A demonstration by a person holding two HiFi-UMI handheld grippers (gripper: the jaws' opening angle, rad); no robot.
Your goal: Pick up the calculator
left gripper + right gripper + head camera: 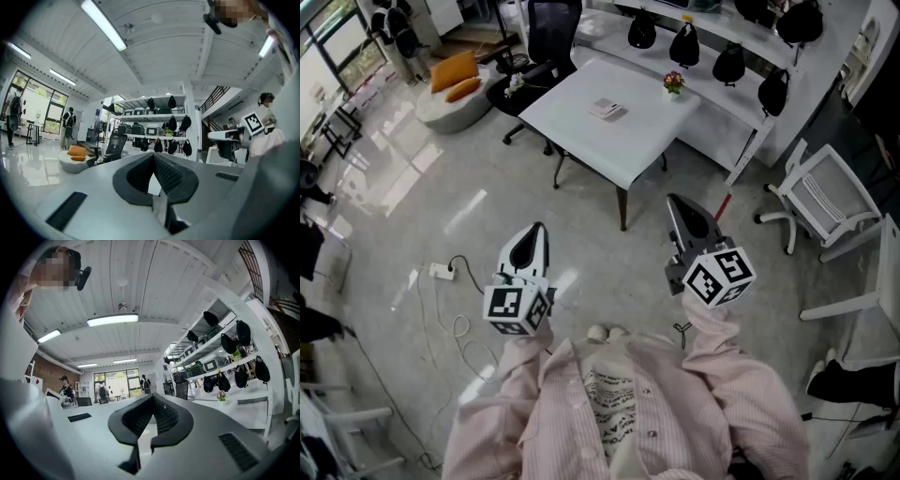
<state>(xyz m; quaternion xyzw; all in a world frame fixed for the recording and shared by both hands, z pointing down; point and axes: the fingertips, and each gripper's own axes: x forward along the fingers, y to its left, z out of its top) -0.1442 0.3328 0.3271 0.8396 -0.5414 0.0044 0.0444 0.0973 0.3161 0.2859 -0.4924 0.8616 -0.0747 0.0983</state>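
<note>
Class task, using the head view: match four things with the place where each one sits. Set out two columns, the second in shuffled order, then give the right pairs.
Things
1. small flat grey calculator
2. small pot of flowers
3. white power strip
4. orange cushion

Places
A. on the shiny grey floor, cable attached
B. on the round pale seat
C. near the middle of the white table
D. by the white table's far edge

Pairs: 1-C, 2-D, 3-A, 4-B
</note>
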